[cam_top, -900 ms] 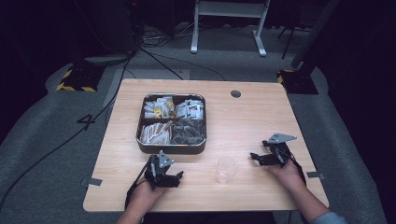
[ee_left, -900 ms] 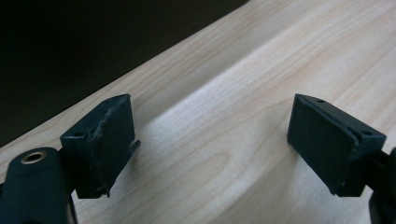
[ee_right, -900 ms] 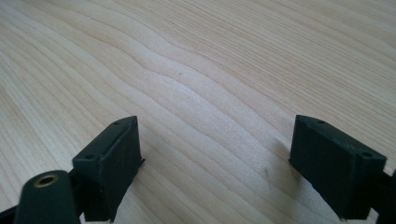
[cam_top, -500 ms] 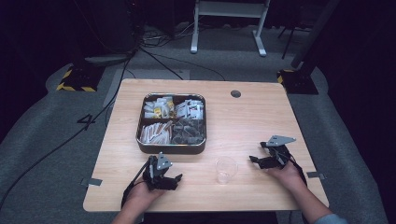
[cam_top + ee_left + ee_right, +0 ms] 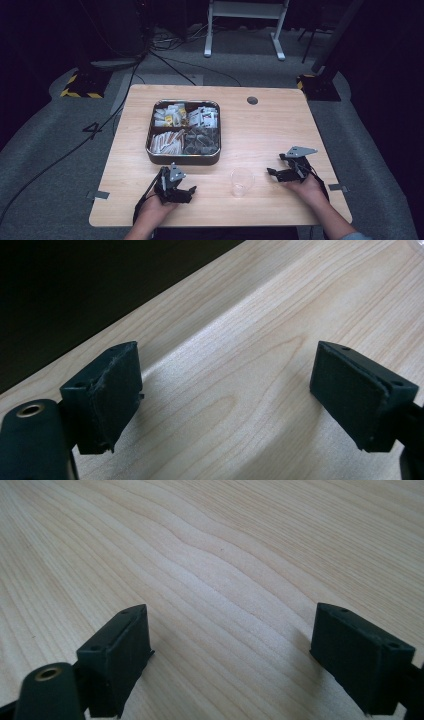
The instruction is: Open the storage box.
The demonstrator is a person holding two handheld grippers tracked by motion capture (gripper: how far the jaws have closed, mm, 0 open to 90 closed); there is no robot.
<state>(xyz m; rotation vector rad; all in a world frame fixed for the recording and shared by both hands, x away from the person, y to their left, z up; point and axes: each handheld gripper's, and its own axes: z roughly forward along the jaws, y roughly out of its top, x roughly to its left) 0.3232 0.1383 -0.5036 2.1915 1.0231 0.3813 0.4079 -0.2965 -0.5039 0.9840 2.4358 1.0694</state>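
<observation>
- The desk [image 5: 260,120] takes the middle of the high view. Its lower half is almost bare, so both your hands have free room to work there.
- The tray [image 5: 149,145] sits in the upper left part of the desk. It has four compartments filled with small packets and sachets; I cannot read what kind they are. It lies well apart from both grippers, probably as the store from which things are taken.
- The clear plastic cup [image 5: 242,181] stands upright at the lower centre of the frame, between your two hands and a little nearer to the right one. I think this place was chosen so that either hand can reach it. It looks empty, though it is small in the picture.
- Your left gripper [image 5: 187,192] rests low on the desk at the lower left, pointing to the right, toward the cup. In the left gripper view its jaws are spread wide over bare wood with nothing between them, and the cup's rim is just at the upper right corner.
- Your right gripper [image 5: 270,172] is at the lower right, just beside the cup, pointing left toward it. In the right gripper view its jaws are spread too, and only wood grain lies between them.
</observation>
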